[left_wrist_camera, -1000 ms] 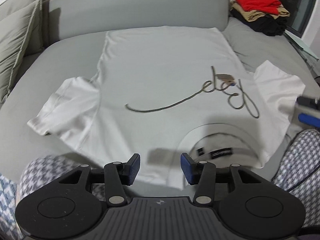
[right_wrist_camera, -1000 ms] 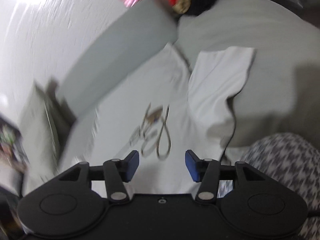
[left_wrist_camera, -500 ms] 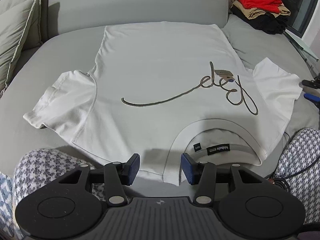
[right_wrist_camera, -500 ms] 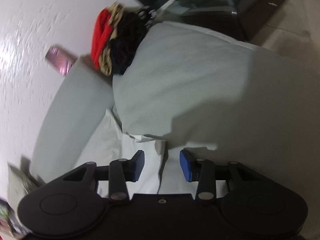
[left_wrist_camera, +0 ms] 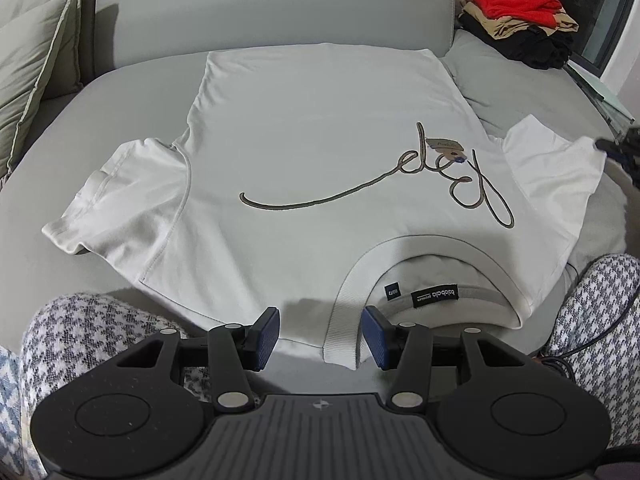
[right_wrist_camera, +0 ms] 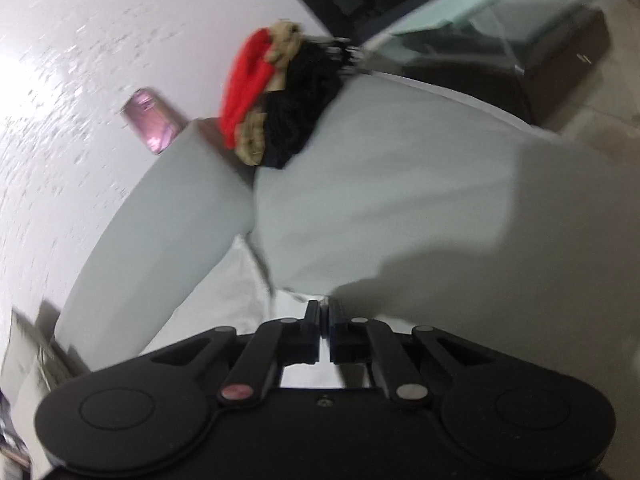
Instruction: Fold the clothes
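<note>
A white T-shirt [left_wrist_camera: 320,140] with a dark script print lies flat and face up on the grey sofa seat [left_wrist_camera: 52,168], collar toward me. My left gripper [left_wrist_camera: 319,336] is open, its blue pads on either side of the shirt's near edge just left of the collar. My right gripper [right_wrist_camera: 325,316] is shut on the edge of the shirt's right sleeve [right_wrist_camera: 288,300]. In the left wrist view that gripper [left_wrist_camera: 618,152] shows at the far right, at the tip of the right sleeve [left_wrist_camera: 560,168].
A stack of folded clothes, red on top [left_wrist_camera: 516,20], sits at the sofa's back right; it also shows in the right wrist view [right_wrist_camera: 276,96]. Cushions [left_wrist_camera: 28,60] stand at the left. Houndstooth-clad knees [left_wrist_camera: 92,332] are on both sides of the left gripper.
My right gripper has swung to the shirt's right sleeve and closed on its edge. My left gripper stayed open and settled nearer the collar edge.
</note>
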`<state>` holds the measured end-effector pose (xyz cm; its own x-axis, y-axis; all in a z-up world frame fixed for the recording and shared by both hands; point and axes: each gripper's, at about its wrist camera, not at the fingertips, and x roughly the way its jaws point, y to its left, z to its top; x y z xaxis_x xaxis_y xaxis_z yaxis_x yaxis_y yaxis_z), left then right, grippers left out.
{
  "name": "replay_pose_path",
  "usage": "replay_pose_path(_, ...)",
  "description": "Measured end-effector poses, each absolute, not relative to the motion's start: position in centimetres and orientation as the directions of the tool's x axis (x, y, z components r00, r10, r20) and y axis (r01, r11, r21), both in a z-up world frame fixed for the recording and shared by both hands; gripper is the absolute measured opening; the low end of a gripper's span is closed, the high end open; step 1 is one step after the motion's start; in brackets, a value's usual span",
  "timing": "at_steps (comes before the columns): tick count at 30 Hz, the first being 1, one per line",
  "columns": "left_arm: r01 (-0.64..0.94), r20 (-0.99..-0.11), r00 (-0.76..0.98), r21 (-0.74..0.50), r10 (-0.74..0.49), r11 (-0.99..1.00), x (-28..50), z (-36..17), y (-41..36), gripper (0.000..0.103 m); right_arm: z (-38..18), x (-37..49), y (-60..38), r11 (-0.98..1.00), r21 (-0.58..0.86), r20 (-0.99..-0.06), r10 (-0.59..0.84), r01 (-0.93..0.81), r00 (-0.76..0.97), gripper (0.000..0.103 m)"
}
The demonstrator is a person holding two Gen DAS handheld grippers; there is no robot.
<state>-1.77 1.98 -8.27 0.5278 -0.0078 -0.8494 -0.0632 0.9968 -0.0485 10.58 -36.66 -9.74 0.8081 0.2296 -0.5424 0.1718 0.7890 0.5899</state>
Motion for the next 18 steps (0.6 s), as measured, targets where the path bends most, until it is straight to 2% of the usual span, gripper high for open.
replay_pose_path(6, -0.065, -0.843, 0.538, -0.051, -0.008, 0.997, -2.0, -8.1, 2.1, 0.047, -6.8, 9.5, -29.1, 0.895, 0.437, -0.534, 0.339, -0.09, 0.774, 0.003)
replay_pose_path(9, -0.077, -0.841, 0.541, -0.055, -0.004, 0.996, -2.1, -8.1, 2.4, 0.047, -7.1, 8.5, -24.9, 0.916, 0.334, -0.581, 0.385, -0.222, 0.717, 0.003)
replay_pose_path(12, -0.089, -0.844, 0.537, -0.059, -0.002, 0.994, -2.2, -8.2, 2.7, 0.047, -8.9, 7.8, -21.9, 0.91, 0.259, -0.667, 0.41, -0.323, 0.622, 0.005)
replay_pose_path(14, -0.092, -0.845, 0.535, -0.053, 0.005, 0.994, -2.2, -8.3, 2.9, 0.047, -10.1, 7.6, -21.4, 0.895, 0.283, -0.716, 0.437, -0.346, 0.544, 0.013)
replay_pose_path(15, -0.093, -0.845, 0.535, -0.049, 0.008, 0.994, -2.3, -8.3, 3.0, 0.047, -10.2, 7.6, -21.9, 0.891, 0.31, -0.722, 0.448, -0.333, 0.527, 0.03)
replay_pose_path(16, -0.095, -0.845, 0.535, -0.051, 0.008, 0.994, -2.2, -8.3, 3.0, 0.047, -10.1, 7.7, -22.7, 0.889, 0.34, -0.712, 0.457, -0.308, 0.533, 0.035)
replay_pose_path(18, -0.099, -0.845, 0.535, -0.055, 0.007, 0.994, -2.2, -8.4, 3.1, 0.047, -9.6, 8.0, -24.5, 0.898, 0.37, -0.688, 0.438, -0.239, 0.578, 0.034)
